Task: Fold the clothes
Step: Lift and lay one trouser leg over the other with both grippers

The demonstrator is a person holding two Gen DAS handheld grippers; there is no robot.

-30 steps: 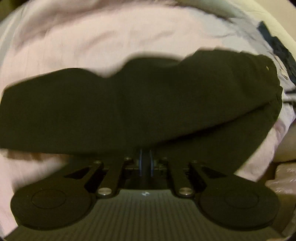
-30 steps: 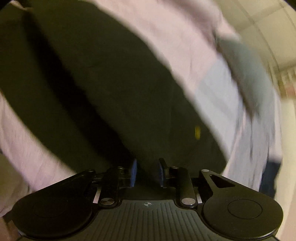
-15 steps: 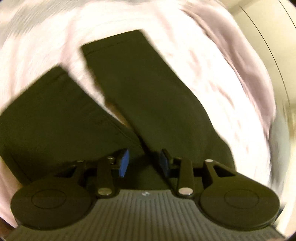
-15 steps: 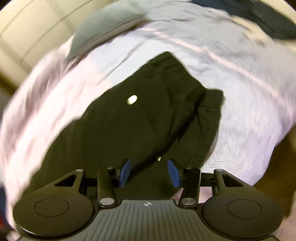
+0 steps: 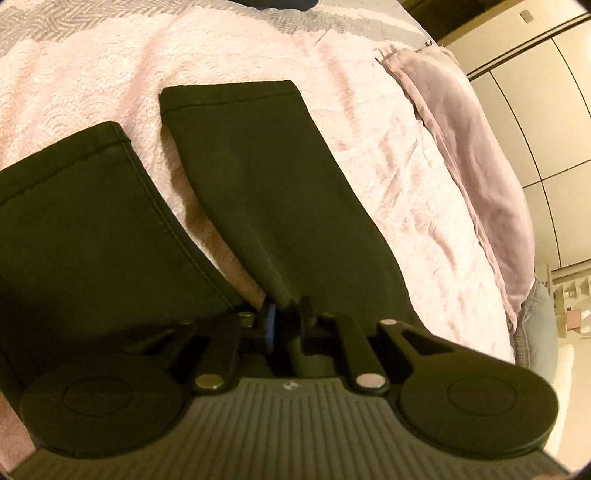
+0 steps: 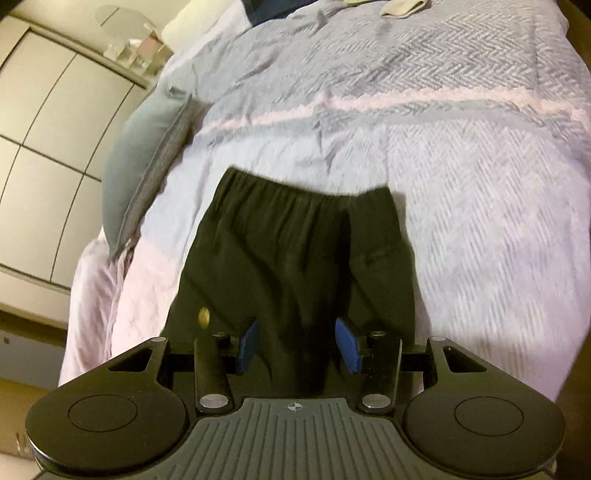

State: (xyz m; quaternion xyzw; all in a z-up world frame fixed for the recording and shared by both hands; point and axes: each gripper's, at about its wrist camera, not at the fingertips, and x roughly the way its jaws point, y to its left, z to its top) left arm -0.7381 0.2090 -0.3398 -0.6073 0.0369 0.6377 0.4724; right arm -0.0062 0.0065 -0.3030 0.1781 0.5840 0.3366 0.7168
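Left wrist view: black fabric trousers [image 5: 280, 206] lie spread on a pale pink textured bedspread [image 5: 424, 206], both legs running away from the camera.
Trouser legs: the two hemmed leg ends are apart, a wedge of pink bedspread showing between them; the left-hand leg [image 5: 85, 229] in this view reaches toward the bed's left edge, the other points toward its far side.
Left gripper [image 5: 286, 317]: jaws closing, nearly together, with a raised ridge of the black cloth pinched between the blue-padded fingers [image 5: 271, 321] near where the legs meet.
Bed's right edge: a mauve satin-like cover [image 5: 476, 155] is bunched along it, cream cupboard doors [image 5: 546, 110] beyond.
Right wrist view: the gathered elastic waistband [image 6: 295, 192] of the same trousers lies flat on a grey-and-white herringbone blanket [image 6: 480, 147], pointing toward the bed's far side.
Right gripper [image 6: 297, 343]: jaws stand wide apart, blue pads [image 6: 349, 345] on either side of the black cloth, not pressing on it; the cloth runs between them.
Small detail: a yellowish spot [image 6: 204, 316] shows on the trousers just beside the gripper's left finger; what it is cannot be told.
Bed's left edge: a grey-blue pillow [image 6: 140, 177] leans there.
Far side of bed: a dark navy item [image 6: 273, 9], mostly cut off.
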